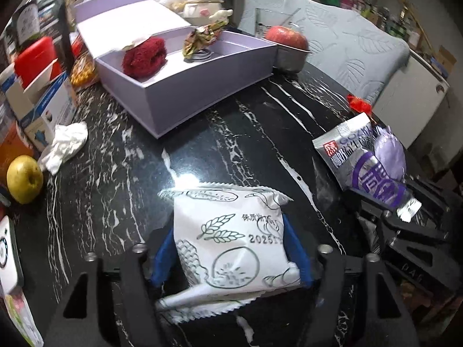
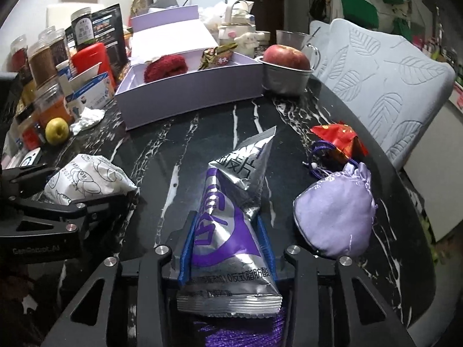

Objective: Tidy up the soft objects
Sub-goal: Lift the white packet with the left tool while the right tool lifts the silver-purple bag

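Observation:
My left gripper point(image 1: 231, 231) is shut on a white snack packet point(image 1: 234, 243) printed with grain drawings, just above the black marble table point(image 1: 225, 133); it also shows in the right wrist view point(image 2: 89, 182). My right gripper point(image 2: 225, 225) is shut on a silver and purple snack bag point(image 2: 228, 231), seen from the left wrist too point(image 1: 367, 162). An open lilac box point(image 2: 185, 95) stands at the back holding a red knitted ball point(image 2: 165, 68) and a gold-wrapped item point(image 2: 215, 56). A lilac satin pouch point(image 2: 335, 214) lies right of my right gripper, with a red packet point(image 2: 338, 138) behind it.
A red apple in a metal bowl point(image 2: 285, 69) stands right of the box. A yellow apple point(image 2: 57, 130), crumpled tissue point(image 2: 86, 120), jars and cartons crowd the left side. A grey quilted chair back point(image 2: 385, 78) stands beyond the table's right edge.

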Demonstrator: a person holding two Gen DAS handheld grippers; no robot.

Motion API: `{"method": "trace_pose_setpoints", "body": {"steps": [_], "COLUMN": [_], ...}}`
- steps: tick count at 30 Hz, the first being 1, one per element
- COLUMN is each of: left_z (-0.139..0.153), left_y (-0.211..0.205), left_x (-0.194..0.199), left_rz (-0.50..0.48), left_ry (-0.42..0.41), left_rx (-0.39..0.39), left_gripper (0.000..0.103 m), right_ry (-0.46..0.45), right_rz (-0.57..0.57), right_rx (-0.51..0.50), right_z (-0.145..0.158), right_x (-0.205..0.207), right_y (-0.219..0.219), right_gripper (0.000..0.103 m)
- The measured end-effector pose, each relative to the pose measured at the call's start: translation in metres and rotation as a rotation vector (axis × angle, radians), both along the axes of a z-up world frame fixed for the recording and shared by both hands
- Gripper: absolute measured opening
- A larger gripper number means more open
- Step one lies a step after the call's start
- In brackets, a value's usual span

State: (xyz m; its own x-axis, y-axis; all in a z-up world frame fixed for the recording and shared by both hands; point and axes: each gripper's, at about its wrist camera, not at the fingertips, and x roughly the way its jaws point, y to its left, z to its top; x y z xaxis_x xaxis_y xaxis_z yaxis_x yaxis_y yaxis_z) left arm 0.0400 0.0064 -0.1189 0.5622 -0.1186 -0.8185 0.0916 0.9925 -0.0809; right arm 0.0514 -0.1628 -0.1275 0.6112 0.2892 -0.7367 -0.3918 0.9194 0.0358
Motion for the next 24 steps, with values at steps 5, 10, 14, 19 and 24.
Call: {"method": "trace_pose_setpoints", "body": {"steps": [5,10,14,19,24], "left_z": [0.002,0.003,0.007,0.025,0.051], "left_y": [0.001,0.005,0.006,0.005,0.009], "left_x": [0.000,-0.001,-0.005,-0.015,-0.022], "left_rz": [-0.023,-0.018,-0.013,-0.017,-0.021], "left_ry": [-0.003,0.009,0.009,-0.037,-0.090], "left_rx": [-0.013,-0.052,-0.070,-0.075,-0.101], "left_gripper": [0.058,0.057,0.057,0.057,0.057], "right_ry": [0.024,0.025,0.022,0.012,-0.040], "right_rz": [0.021,0.048,0.068,0.091,0.112], "right_rx": [0.036,0.055,0.086,0.126,0.144], "right_z": [0.001,0.005,0.012,0.026,0.050], "right_x": [-0.002,-0.011,-0.017,-0.024,-0.037], "right_y": [-0.003,-0.003,-0.005,-0.008,-0.009], "right_gripper": [0.037,0.037,0.037,0.037,0.037]}}
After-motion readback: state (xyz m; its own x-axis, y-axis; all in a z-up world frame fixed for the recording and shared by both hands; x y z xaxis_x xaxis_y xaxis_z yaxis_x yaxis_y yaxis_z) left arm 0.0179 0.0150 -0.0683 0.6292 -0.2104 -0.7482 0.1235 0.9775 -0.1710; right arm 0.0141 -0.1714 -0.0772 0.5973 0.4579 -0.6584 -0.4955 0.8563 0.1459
